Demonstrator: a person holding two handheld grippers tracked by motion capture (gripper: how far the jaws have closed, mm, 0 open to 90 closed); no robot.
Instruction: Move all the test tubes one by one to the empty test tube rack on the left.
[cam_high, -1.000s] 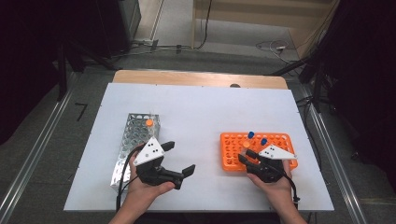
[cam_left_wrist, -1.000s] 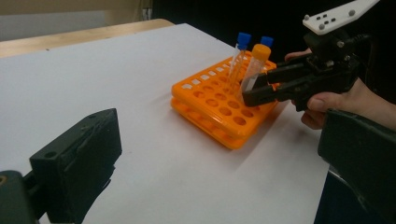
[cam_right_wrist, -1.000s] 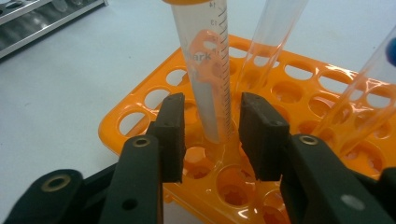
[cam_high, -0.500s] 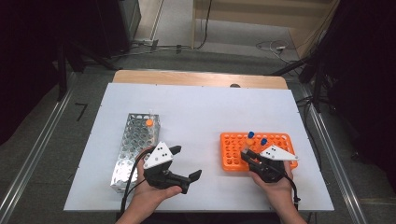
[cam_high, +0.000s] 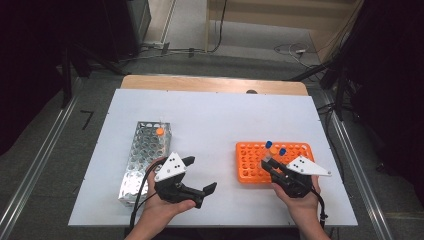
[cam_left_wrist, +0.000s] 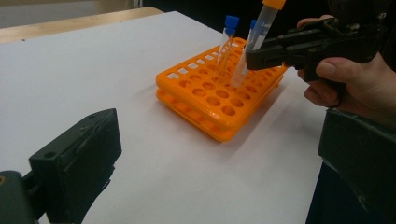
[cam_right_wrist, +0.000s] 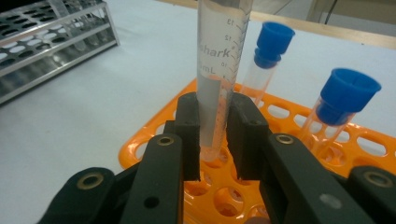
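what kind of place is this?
Probably a lab bench set up for recording: orange rack with capped tubes, metal rack, white table, cables on the floor.

The right gripper has its 2 jaws pressed together on a tube – hand low behind. The left gripper hovers with jaws wide apart.

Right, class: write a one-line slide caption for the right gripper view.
Right gripper clamps an orange-capped graduated tube over the orange rack, beside two blue-capped tubes.
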